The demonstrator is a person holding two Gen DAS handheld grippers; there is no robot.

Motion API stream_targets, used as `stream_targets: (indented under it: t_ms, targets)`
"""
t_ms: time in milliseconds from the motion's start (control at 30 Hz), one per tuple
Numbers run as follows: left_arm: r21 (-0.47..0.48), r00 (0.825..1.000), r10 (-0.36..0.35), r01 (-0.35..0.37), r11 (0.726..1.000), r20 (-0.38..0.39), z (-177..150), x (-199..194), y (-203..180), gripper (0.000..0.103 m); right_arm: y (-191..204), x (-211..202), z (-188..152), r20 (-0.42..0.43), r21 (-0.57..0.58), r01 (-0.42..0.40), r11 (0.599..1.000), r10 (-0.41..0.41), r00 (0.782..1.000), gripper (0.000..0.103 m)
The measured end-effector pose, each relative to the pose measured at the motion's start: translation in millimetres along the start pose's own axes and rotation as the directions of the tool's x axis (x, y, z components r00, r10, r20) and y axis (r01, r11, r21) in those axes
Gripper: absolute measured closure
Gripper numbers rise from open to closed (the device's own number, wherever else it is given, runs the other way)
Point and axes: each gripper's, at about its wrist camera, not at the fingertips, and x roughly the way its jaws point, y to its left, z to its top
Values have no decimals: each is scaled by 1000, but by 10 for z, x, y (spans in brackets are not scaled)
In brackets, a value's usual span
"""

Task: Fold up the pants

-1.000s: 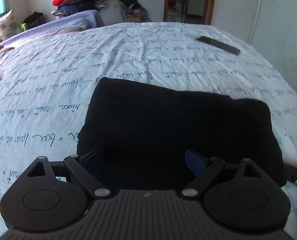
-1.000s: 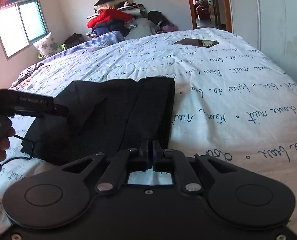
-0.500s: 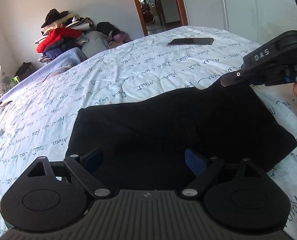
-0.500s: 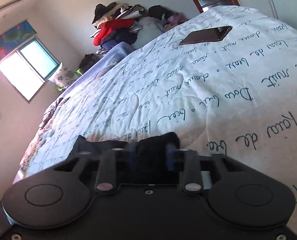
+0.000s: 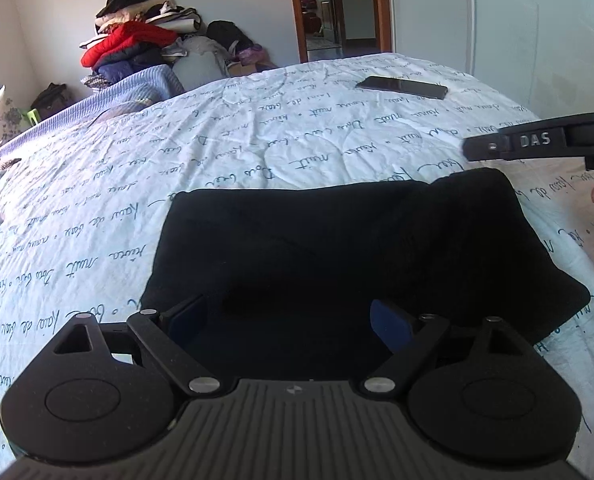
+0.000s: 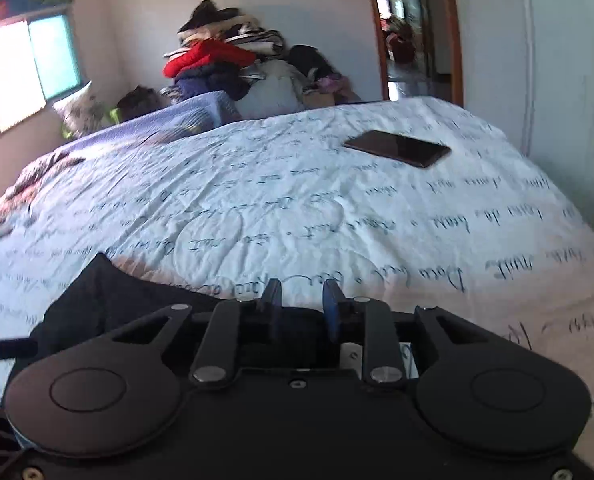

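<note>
The black pants [image 5: 337, 256] lie folded into a compact rectangle on the white bed cover. My left gripper [image 5: 289, 320] is open, its blue pads [image 5: 391, 324] spread wide just above the near edge of the pants, holding nothing. My right gripper [image 6: 301, 304] is open by a narrow gap, above the far right corner of the pants [image 6: 109, 300], with nothing between its pads. Its body shows at the right edge of the left wrist view [image 5: 537, 142], just above the pants' far right corner.
A dark phone [image 5: 403, 87] lies on the bed cover [image 5: 217, 148] far right, also in the right wrist view [image 6: 399, 148]. A pile of clothes [image 5: 137, 46] sits beyond the bed by the wall. An open doorway [image 5: 337, 8] is behind.
My right gripper went from shut to slightly open and lifted off the pants' right edge. The left gripper stayed open above the near edge while its view swung right.
</note>
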Motion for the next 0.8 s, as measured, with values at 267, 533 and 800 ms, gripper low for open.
stream_targets:
  t_ms: [267, 533, 800]
  targets:
    - [-70, 998, 35, -38, 997, -45, 2, -137, 570, 12, 161, 622, -45, -217, -80, -127, 989, 107, 970, 79]
    - [-353, 981, 189, -193, 915, -45, 14, -468, 1800, 12, 1144, 96, -40, -140, -222, -306, 926, 280, 950, 76]
    - [-367, 980, 186, -197, 909, -64, -94, -616, 2042, 12, 2102, 119, -754, -309, -514, -443, 735, 323, 895, 75]
